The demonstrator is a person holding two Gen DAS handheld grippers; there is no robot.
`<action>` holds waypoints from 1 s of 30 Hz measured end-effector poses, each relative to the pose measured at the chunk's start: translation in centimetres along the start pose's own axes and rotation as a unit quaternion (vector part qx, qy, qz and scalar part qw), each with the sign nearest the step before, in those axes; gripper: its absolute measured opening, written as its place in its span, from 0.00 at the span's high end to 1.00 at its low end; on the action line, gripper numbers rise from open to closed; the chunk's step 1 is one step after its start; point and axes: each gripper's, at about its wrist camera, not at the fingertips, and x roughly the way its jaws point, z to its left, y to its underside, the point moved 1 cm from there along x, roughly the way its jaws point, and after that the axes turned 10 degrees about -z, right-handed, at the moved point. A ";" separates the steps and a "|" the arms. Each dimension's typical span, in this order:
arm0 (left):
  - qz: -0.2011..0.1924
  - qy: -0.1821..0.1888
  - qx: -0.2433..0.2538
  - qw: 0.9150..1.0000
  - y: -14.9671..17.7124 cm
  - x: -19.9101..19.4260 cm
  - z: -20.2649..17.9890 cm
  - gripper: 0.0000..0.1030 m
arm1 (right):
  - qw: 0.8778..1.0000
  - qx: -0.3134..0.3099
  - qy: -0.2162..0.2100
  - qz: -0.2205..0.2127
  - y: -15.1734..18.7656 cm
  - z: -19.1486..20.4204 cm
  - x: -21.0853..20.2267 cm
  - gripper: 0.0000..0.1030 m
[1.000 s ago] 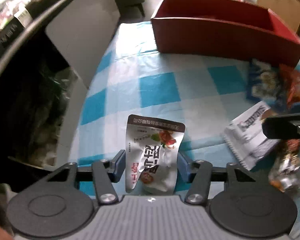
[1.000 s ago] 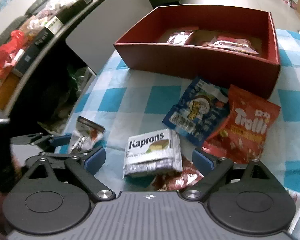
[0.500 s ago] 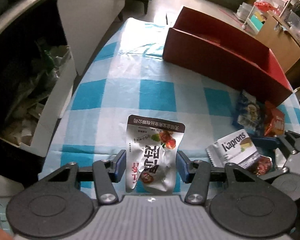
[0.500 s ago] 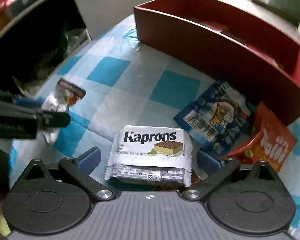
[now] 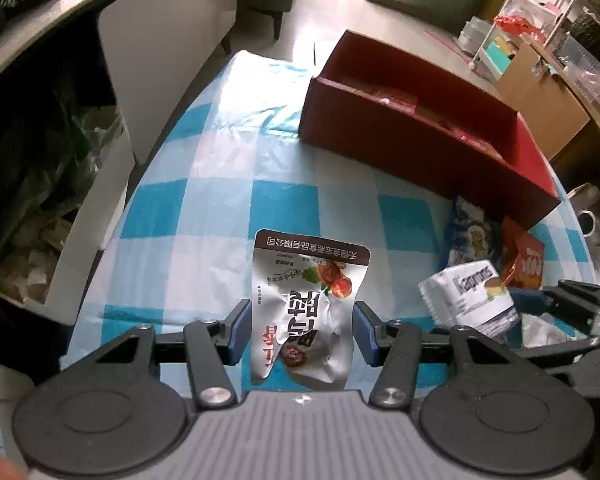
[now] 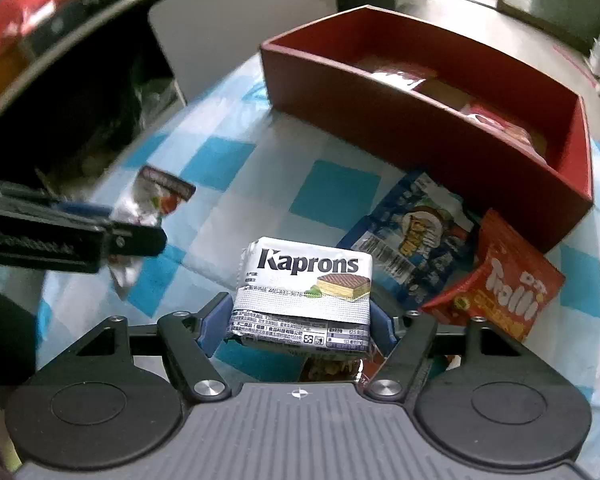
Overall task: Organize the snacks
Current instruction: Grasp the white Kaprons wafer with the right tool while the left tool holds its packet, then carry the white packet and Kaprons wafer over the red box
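Note:
My left gripper (image 5: pixel 302 332) is shut on a silver snack pouch (image 5: pixel 308 300) and holds it above the blue-checked tablecloth (image 5: pixel 220 208). My right gripper (image 6: pixel 296 322) has a white Kaprons wafer pack (image 6: pixel 306 276) between its jaws. The jaws are closing and the blue pads touch both sides of the pack. From the left wrist view the Kaprons pack (image 5: pixel 468 296) sits tilted at the right. The red box (image 6: pixel 420 128) stands at the back and holds a few packets. In the right wrist view the silver pouch (image 6: pixel 156 196) hangs at the left.
A blue snack bag (image 6: pixel 416 232) and a red Trolli bag (image 6: pixel 508 280) lie in front of the red box (image 5: pixel 420 148). A brown packet (image 6: pixel 332 368) lies under the Kaprons pack. The table's left edge drops to a dark shelf unit. A cardboard box (image 5: pixel 540 92) stands at the far right.
The right gripper's jaws closed from wide apart onto the Kaprons pack after moving over it. The left gripper rose and turned with the silver pouch still in it.

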 end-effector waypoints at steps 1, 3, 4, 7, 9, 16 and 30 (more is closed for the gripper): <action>-0.005 -0.001 0.003 1.000 -0.2 0.0 -0.3 0.55 | 1.000 0.006 -0.001 -0.009 -0.2 -0.2 -0.4 0.26; -0.015 0.000 0.010 1.000 -0.7 -0.1 -0.9 0.55 | 0.999 0.017 -0.004 -0.029 -0.8 -0.6 -1.3 0.26; -0.021 -0.001 0.013 1.000 -0.9 -0.1 -1.2 0.55 | 0.999 0.023 -0.006 -0.039 -1.2 -0.9 -1.7 0.26; -0.040 -0.007 0.025 0.999 -1.7 -0.1 -2.2 0.55 | 0.998 0.032 -0.008 -0.059 -2.0 -1.5 -2.3 0.26; -0.050 -0.008 0.031 0.998 -2.1 -0.1 -2.8 0.55 | 0.997 0.037 -0.008 -0.067 -2.4 -2.0 -2.6 0.26; -0.074 -0.006 0.045 0.996 -3.7 0.2 -4.5 0.55 | 0.994 0.050 0.000 -0.095 -3.6 -3.5 -3.6 0.26; -0.128 -0.004 0.073 0.989 -8.1 1.4 -8.5 0.55 | 0.987 0.073 0.023 -0.144 -6.2 -6.7 -4.8 0.26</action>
